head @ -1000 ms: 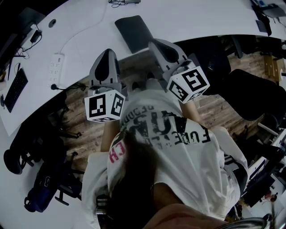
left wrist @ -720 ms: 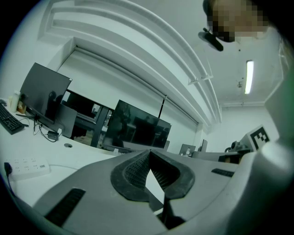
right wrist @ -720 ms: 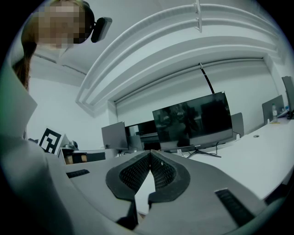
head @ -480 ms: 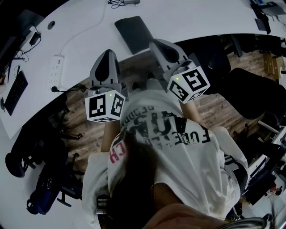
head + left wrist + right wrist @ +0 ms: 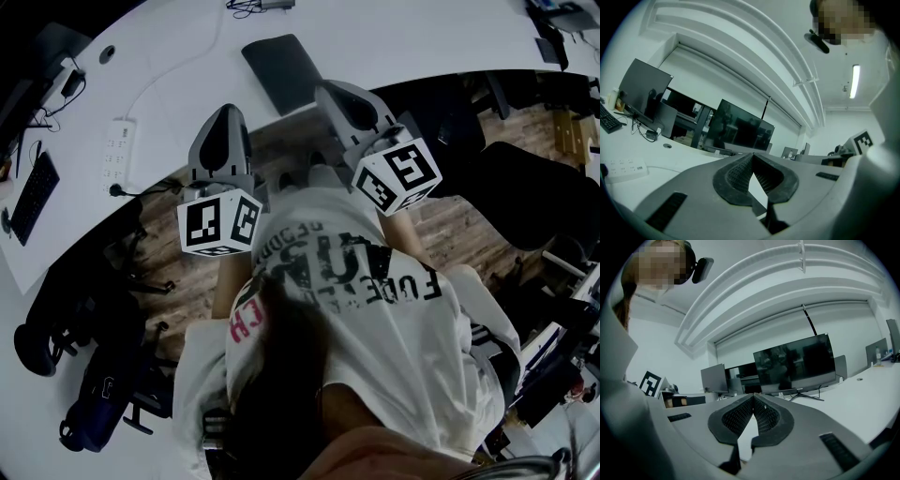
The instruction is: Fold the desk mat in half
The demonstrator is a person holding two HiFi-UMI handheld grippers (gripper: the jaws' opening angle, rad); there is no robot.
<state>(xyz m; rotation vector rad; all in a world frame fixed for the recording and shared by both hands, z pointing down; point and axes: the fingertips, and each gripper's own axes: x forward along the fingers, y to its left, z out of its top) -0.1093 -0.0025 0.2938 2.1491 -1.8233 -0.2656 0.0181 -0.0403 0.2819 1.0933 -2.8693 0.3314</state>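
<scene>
Standing at the inner curve of a white bench (image 5: 394, 42), a person in a white printed T-shirt (image 5: 366, 309) holds both grippers out level in front of the chest, above a strip of wooden floor (image 5: 187, 281).

The left gripper (image 5: 752, 154) has its jaws pressed together at the tips, the ribbed pads meeting in a point with nothing caught between them. The right gripper (image 5: 753, 395) is the same: tips touching, nothing between the pads. Each carries its marker cube on the side nearest the person.

The desk mat (image 5: 281, 67) is a dark rectangle lying flat and unfolded on the bench, angled slightly, with its near edge at the bench's edge. In the head view it sits ahead of the two grippers, just beside the nose of the right one and farther from the left; neither gripper holds it.

A white power strip (image 5: 117, 141) and a dark keyboard (image 5: 33, 187) lie on the bench well to the left. Dark monitors (image 5: 794, 364) stand farther along the bench. Black chairs (image 5: 525, 197) sit on the floor on both sides.
</scene>
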